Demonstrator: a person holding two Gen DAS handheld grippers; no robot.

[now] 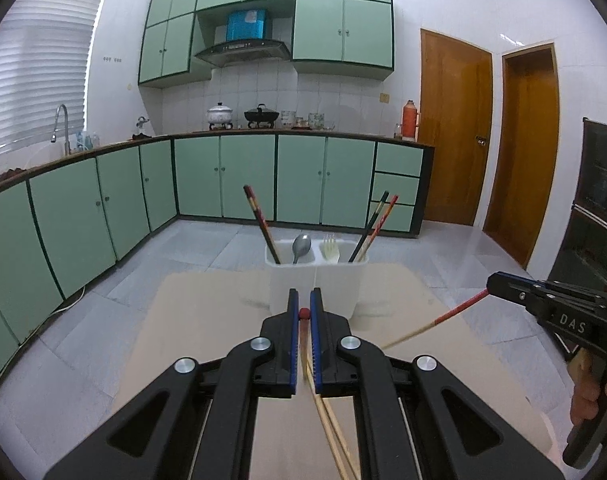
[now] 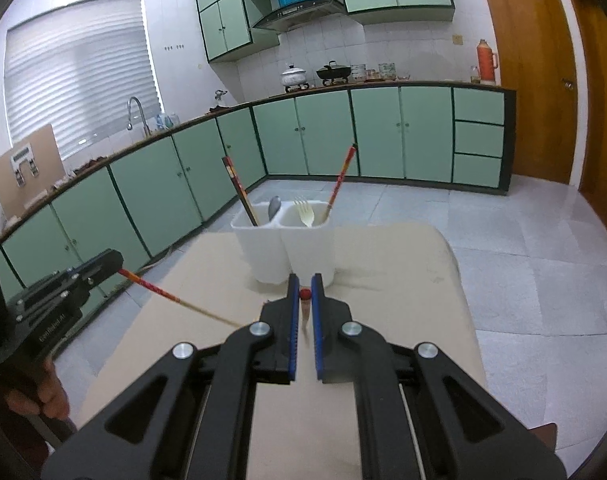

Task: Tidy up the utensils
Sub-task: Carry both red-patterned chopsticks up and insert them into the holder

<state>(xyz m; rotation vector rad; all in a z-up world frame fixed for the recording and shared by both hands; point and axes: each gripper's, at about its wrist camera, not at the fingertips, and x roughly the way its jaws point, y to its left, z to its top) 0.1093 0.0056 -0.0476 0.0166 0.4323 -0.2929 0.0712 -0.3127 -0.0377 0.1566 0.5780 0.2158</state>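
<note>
A white two-compartment utensil holder (image 1: 315, 280) (image 2: 287, 248) stands on the tan table. It holds dark and red chopsticks (image 1: 261, 224) (image 2: 239, 190), a metal spoon (image 1: 301, 246) (image 2: 274, 206) and a pale plastic fork (image 1: 329, 248) (image 2: 305, 212). My left gripper (image 1: 304, 304) is shut on a red-tipped chopstick (image 1: 304, 314) whose pale shaft runs back under the jaws. My right gripper (image 2: 304, 286) is shut on another red-tipped chopstick (image 2: 304, 294). Each gripper also shows in the other's view, the right one (image 1: 493, 282) and the left one (image 2: 117, 262), holding its chopstick.
The tan table top (image 1: 207, 320) (image 2: 383, 280) ends just behind the holder, with grey tiled floor (image 2: 543, 280) beyond. Green cabinets (image 1: 223, 176) line the far walls, and wooden doors (image 1: 455, 128) are at the right.
</note>
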